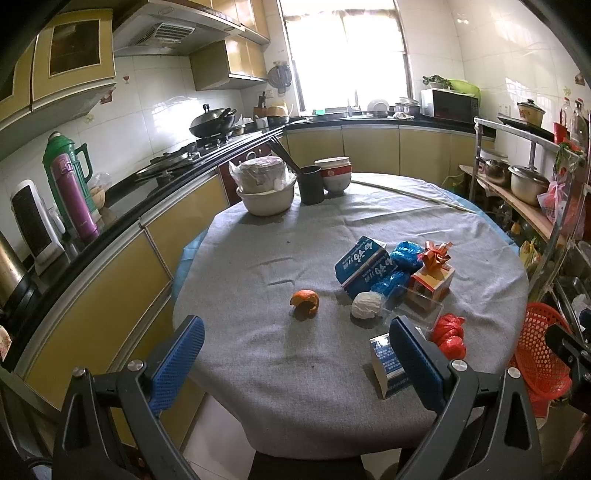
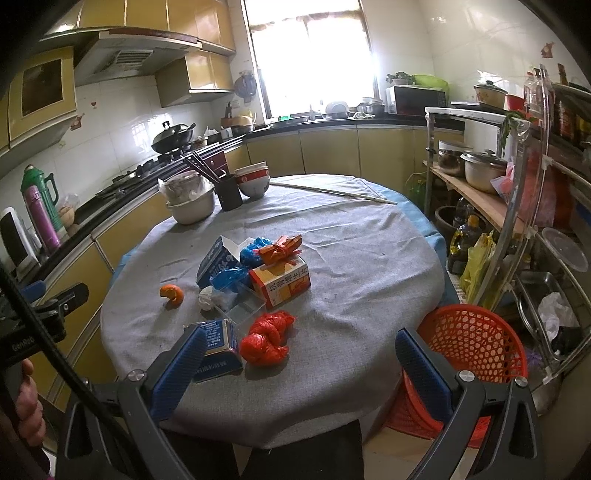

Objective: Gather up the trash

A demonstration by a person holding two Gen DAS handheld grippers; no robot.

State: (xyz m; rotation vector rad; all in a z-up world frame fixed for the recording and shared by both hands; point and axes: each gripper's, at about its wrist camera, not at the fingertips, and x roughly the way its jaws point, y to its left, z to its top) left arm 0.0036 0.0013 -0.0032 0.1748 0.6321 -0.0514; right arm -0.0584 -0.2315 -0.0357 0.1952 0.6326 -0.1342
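Kitchen w/ white tile walls (image 1: 155,92) & yellow cabinets (image 1: 369,147). Bright window (image 1: 343,51) at the back, lots of sun. Round table (image 1: 295,236) w/ gray cloth in the middle. Black counter (image 1: 177,177) on the left, metal shelf (image 2: 480,199) on the right.

I was working in a lived-in home kitchen. Yellow cabinets (image 1: 62,62) ran along the upper left of the left wrist view, with a range hood (image 1: 162,33) beside them and a wok (image 1: 212,123) sitting on the gas stove (image 1: 184,155) below. A green thermos (image 1: 68,166) stood on the black countertop (image 1: 122,195) at the left. Under the bright window (image 1: 343,51) at top centre I saw a sink faucet (image 1: 349,105), with a microwave (image 1: 450,105) to its right. A round table (image 1: 295,236) filled the middle, carrying stacked bowls (image 1: 334,173). At the right edge, a metal rack (image 2: 517,206) held steel pots (image 2: 484,171) and oil bottles (image 2: 467,236).
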